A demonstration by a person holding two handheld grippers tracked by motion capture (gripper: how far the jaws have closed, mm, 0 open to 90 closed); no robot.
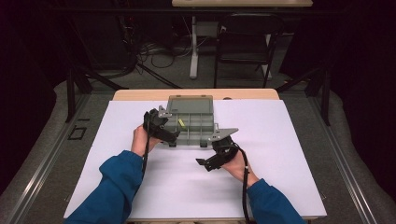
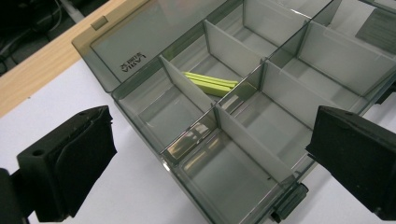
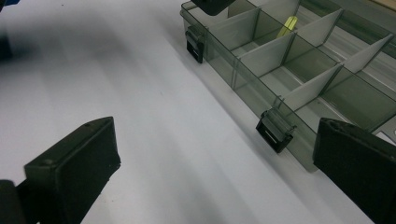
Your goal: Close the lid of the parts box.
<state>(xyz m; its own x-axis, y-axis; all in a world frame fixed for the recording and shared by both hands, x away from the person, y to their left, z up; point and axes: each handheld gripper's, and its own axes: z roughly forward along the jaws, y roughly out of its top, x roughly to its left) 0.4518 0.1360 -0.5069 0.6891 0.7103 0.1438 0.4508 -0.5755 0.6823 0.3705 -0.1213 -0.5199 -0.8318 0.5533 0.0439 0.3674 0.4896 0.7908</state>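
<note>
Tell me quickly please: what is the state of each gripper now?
Left gripper: open, holding nothing, above the compartment box.
Right gripper: open, holding nothing, at the box's front edge near a latch.

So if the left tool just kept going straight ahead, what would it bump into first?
Probably the open organizer box: the left tool, jaws wide apart, points at its near compartments, short of the green strips.

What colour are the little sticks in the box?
Yellow-green sticks, clearest in the left gripper view.

A lab: black curtains point(image 1: 28, 70), floor cables point(image 1: 154, 51), white-covered table point(image 1: 289, 154).
</note>
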